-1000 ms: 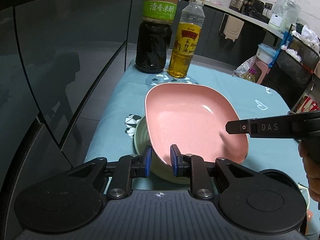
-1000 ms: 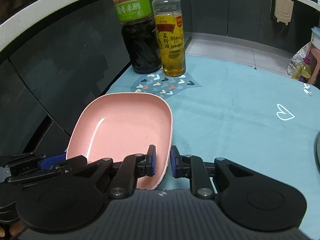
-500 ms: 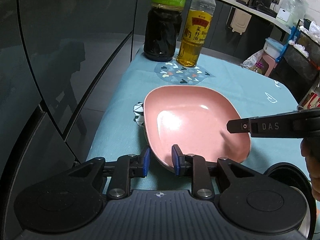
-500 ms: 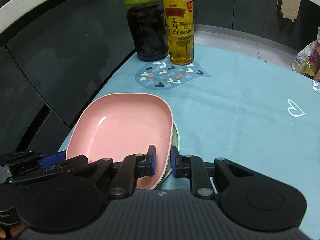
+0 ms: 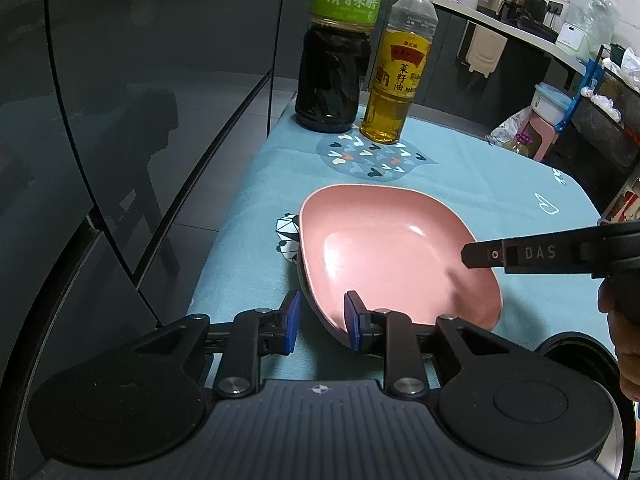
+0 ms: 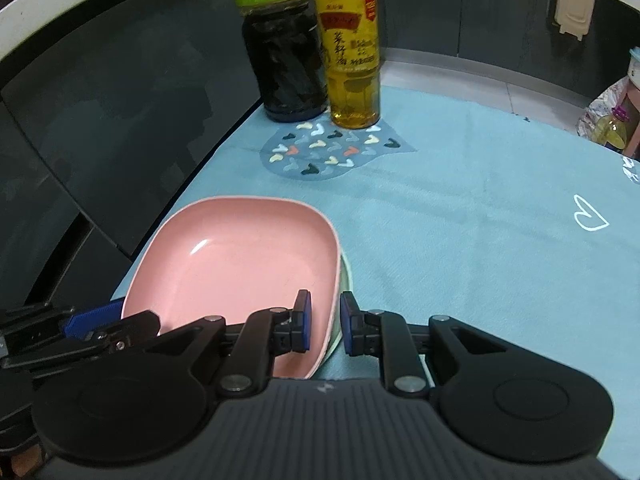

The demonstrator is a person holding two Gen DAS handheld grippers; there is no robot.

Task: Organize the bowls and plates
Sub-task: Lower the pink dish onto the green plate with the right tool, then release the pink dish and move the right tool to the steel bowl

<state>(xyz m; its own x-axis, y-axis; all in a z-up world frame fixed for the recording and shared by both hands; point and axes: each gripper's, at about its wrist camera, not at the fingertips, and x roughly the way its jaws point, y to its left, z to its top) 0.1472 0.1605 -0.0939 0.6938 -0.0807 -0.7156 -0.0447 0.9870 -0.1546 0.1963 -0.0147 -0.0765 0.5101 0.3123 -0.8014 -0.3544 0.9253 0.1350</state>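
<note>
Both tools are matte black plastic with a ribbed grey-black deck and two round discs flanking it — the left gripper (image 5: 320, 320) and right gripper (image 6: 325, 324) alike. Silver screws pin the angular linkage arms, and the fingertips carry blue pads (image 6: 305, 320). One finger's side reads "DAS" in pale letters — bare skin of the right hand (image 5: 628, 336) shows behind it.

We can't see most of the green dish (image 6: 346, 276): only a thin rim sliver shows past the pink plate (image 6: 240, 256), so its shape isn't clear to us. In the left wrist view just a dark edge shows there. The vinegar bottle (image 5: 334, 52) and oil bottle (image 6: 352, 52) lose their caps at the top edge in the right wrist view. The left gripper (image 5: 320, 320) hides the plate's near rim from us. The right gripper (image 6: 325, 324) has its body cut off at the left wrist view's right edge. The dark round object (image 5: 580, 350) bottom right is mostly covered; we can't identify it.
</note>
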